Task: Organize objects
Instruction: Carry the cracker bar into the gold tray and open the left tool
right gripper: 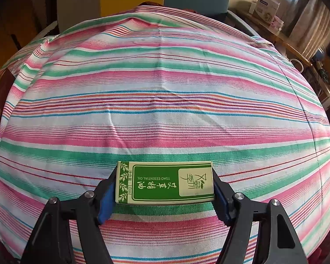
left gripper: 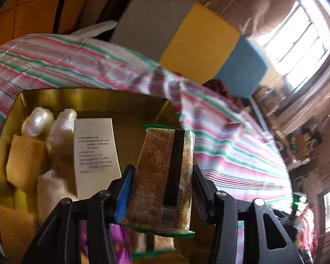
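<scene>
Left wrist view: the left gripper [left gripper: 162,180] clamps a snack bar [left gripper: 162,176] lengthwise, hanging over the gold tin [left gripper: 94,98] at the cloth's near left edge. Lower it flat into the bare right half, clear of the white card [left gripper: 94,151] and wrapped rolls [left gripper: 61,127] on the left. The right gripper [right gripper: 165,189] pinches a green oil box [right gripper: 165,182] by its ends near the striped cloth's [right gripper: 165,88] front edge.

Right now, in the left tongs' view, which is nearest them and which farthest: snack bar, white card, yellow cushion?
1. Snack bar, between the left tongs.
2. White card, lying in the gold tin, to the left.
3. Yellow cushion, beyond the striped cloth, at the top.
</scene>
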A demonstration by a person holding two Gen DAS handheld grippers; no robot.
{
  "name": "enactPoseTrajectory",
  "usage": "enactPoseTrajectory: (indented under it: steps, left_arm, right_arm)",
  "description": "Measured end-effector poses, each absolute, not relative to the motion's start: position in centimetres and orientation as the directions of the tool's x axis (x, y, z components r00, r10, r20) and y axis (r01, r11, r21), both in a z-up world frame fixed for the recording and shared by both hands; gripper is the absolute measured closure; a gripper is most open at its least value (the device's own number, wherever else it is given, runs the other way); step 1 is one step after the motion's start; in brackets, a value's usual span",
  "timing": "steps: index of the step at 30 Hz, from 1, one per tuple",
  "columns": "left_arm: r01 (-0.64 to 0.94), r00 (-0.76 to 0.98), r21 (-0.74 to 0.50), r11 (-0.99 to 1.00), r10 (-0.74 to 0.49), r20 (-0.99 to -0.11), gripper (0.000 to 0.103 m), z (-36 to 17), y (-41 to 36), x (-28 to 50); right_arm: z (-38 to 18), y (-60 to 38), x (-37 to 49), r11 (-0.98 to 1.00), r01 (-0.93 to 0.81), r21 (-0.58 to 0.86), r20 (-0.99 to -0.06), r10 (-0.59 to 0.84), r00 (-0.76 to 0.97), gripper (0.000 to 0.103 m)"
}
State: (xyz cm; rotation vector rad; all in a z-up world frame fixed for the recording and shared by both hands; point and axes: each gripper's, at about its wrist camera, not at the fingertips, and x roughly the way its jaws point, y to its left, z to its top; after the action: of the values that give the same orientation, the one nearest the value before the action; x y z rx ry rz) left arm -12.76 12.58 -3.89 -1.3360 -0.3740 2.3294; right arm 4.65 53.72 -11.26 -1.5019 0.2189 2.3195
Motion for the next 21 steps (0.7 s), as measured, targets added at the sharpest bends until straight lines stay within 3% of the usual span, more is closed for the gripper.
enactPoseTrajectory:
  steps: [11, 21]
  left_arm:
    - [-0.229, -0.42, -0.352, -0.908, 0.418, -0.805, 0.051, -5.4, 14.3, -14.6]
    - [-0.284, -0.527, -0.27, -0.92, 0.385, -0.758, 0.051, -2.7, 12.3, -10.0]
  right_arm:
    - [-11.2, 53.6, 4.7, -0.921, -0.383, -0.071, -0.905, 0.221, -0.364, 0.03]
    - [-11.2, 53.6, 4.6, -0.92, -0.385, -0.072, -0.905, 0.223, -0.363, 0.03]
